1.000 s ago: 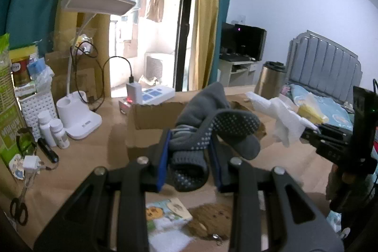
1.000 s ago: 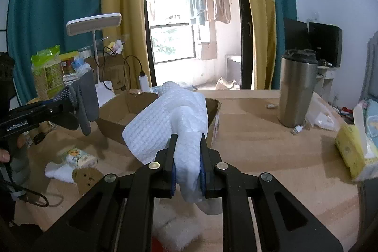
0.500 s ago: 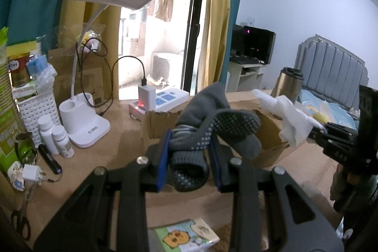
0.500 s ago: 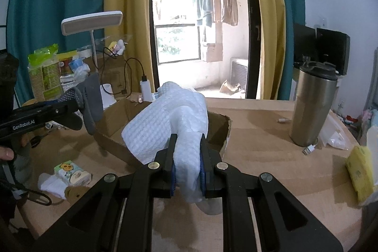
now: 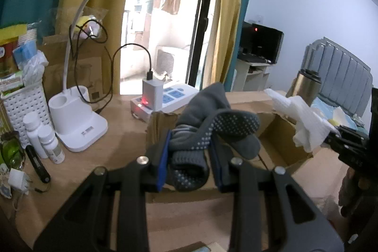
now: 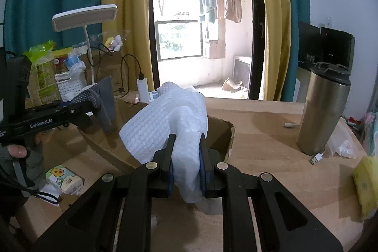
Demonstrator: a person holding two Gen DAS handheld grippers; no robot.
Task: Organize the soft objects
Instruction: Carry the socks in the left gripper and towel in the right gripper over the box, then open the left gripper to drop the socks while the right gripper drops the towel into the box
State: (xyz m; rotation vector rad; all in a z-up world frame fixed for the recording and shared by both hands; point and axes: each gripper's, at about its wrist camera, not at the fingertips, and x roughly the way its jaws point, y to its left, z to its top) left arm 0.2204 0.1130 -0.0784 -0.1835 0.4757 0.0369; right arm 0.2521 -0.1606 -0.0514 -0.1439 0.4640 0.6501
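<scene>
My left gripper (image 5: 190,157) is shut on a grey sock with white grip dots (image 5: 212,124) and holds it over the near edge of an open cardboard box (image 5: 281,134). My right gripper (image 6: 185,167) is shut on a white waffle cloth (image 6: 165,124) and holds it above the same box (image 6: 222,134). Each gripper shows in the other's view: the right one with its cloth (image 5: 307,124) at the box's right side, the left one with its sock (image 6: 99,105) at the box's left side.
A white desk lamp (image 5: 78,115), a power strip with charger (image 5: 153,98), white bottles (image 5: 45,138) and a white basket (image 5: 21,105) stand left. A steel tumbler (image 6: 323,110) stands right. A tissue pack (image 6: 63,178) and a yellow pack (image 6: 366,183) lie on the table.
Both grippers have moved forward towards the box with their loads. The sock and the cloth now hang over the box. Both grips are unchanged.
</scene>
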